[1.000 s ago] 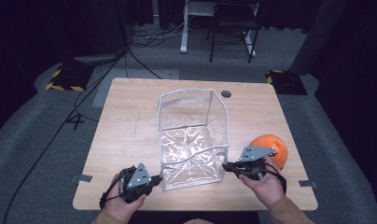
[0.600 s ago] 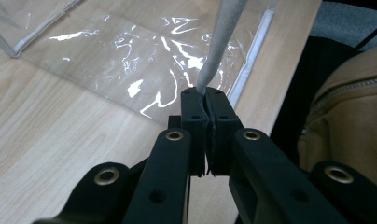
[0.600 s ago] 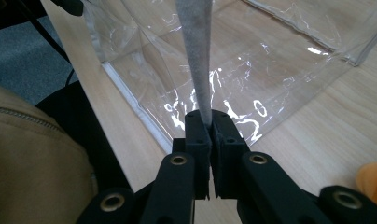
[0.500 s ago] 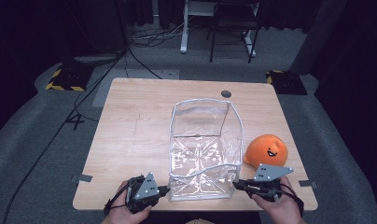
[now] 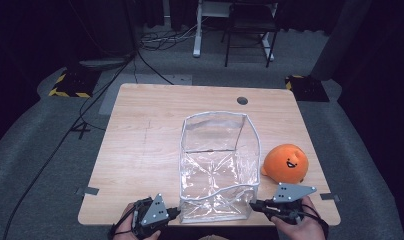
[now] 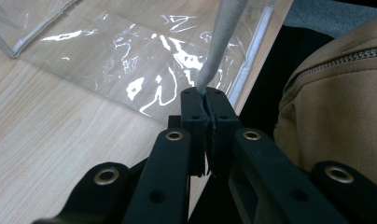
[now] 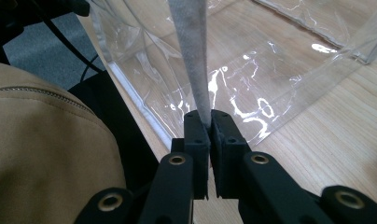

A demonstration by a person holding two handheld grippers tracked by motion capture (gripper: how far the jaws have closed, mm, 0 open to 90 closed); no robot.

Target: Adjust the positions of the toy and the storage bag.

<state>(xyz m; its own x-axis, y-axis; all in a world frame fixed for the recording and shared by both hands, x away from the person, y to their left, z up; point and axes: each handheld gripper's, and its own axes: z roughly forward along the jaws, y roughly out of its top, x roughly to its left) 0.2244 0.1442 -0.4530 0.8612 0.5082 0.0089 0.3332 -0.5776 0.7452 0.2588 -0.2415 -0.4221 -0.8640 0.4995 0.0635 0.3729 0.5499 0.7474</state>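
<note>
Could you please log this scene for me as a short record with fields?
Work in hand: clear plastic bag held by its near rim
Left tool: shut on the bag's grey edge trim
Right tool: shut on the same trim
Bag position: near table edge, mouth open upward
Bystander item: orange plush toy, right of the bag
Surface: wooden table

**Nothing to read here**

From where I stand, no word, brand, number or label can be made out anywhere. The nearest thing to a sign is the small black smiling face on the orange plush (image 5: 286,163), which sits on the table (image 5: 140,150). On the floor beyond the table, two pads carry yellow and black hazard stripes (image 5: 67,92), a warning pattern with no lettering on it.
</note>
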